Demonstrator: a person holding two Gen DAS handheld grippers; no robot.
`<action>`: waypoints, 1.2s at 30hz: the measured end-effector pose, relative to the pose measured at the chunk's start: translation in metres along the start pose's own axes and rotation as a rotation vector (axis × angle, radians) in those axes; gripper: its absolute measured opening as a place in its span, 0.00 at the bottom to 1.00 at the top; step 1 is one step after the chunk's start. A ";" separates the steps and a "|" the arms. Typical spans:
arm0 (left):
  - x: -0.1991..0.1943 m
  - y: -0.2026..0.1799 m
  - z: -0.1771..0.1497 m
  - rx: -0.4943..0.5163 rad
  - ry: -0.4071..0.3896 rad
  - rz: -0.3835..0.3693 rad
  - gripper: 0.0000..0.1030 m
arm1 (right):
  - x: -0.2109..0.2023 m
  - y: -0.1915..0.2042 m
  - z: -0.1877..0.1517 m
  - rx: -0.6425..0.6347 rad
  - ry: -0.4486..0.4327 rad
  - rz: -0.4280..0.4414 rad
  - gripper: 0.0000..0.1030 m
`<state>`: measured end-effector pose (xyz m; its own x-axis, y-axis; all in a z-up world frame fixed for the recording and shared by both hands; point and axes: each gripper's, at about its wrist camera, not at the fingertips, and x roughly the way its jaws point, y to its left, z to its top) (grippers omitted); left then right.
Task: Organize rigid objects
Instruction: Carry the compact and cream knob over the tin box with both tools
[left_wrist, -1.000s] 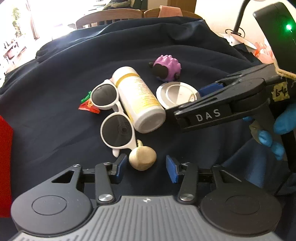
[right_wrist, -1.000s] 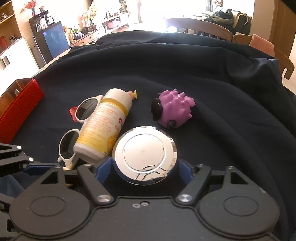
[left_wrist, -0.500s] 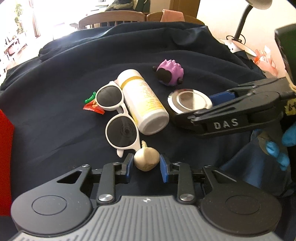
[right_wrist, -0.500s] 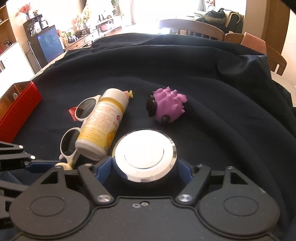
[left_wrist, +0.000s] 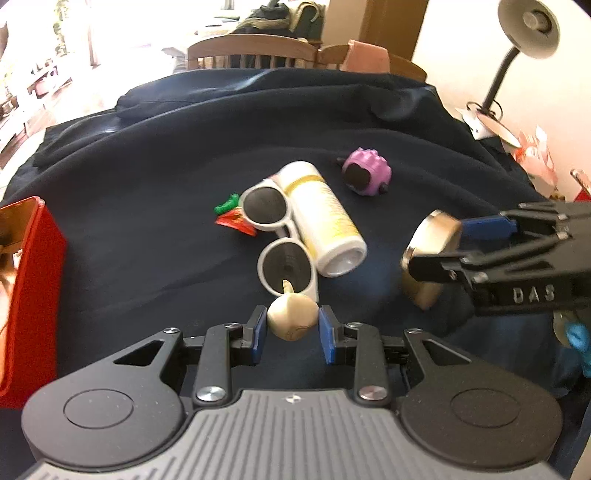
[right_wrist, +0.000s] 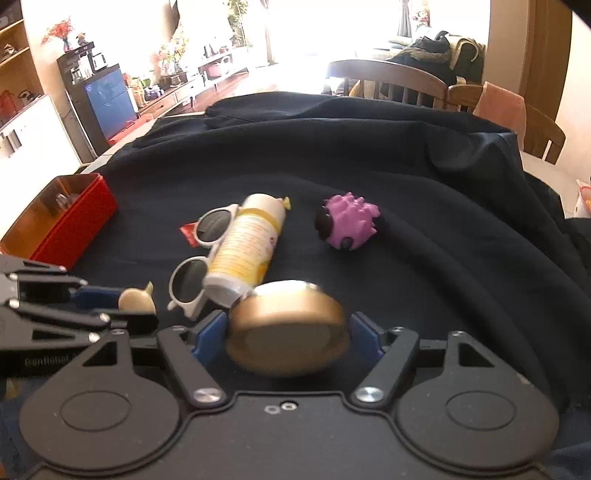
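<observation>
My left gripper is shut on a small beige garlic-shaped piece, held just above the dark cloth, near the white sunglasses. My right gripper is shut on a round gold tin with a silver lid, which hangs tilted between the blue pads. In the left wrist view the tin shows edge-on at the right. A white and yellow bottle lies on its side against the sunglasses. Beyond them rests a purple spiky toy.
A red open box stands at the left edge of the cloth-covered table. A small red and green item lies beside the sunglasses. Wooden chairs stand behind, and a desk lamp at the far right.
The left gripper closed on the beige piece and lifted it. The right gripper rose with the tin, which has tipped from flat to tilted. Both views have pulled back from the objects.
</observation>
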<state>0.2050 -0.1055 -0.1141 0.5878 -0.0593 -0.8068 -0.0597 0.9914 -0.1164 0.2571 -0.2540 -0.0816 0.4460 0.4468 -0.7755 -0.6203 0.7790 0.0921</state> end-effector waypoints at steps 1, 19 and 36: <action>-0.002 0.003 0.001 -0.008 -0.003 -0.001 0.28 | -0.001 0.003 0.000 -0.010 -0.001 -0.002 0.70; -0.028 0.046 0.003 -0.108 -0.046 0.026 0.28 | -0.001 -0.027 -0.011 0.043 0.035 -0.154 0.82; -0.029 0.056 0.001 -0.143 -0.030 0.042 0.28 | 0.027 -0.049 -0.036 0.153 0.132 -0.181 0.74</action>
<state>0.1858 -0.0483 -0.0969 0.6063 -0.0124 -0.7951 -0.1978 0.9661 -0.1659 0.2764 -0.2956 -0.1297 0.4466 0.2411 -0.8616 -0.4290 0.9028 0.0303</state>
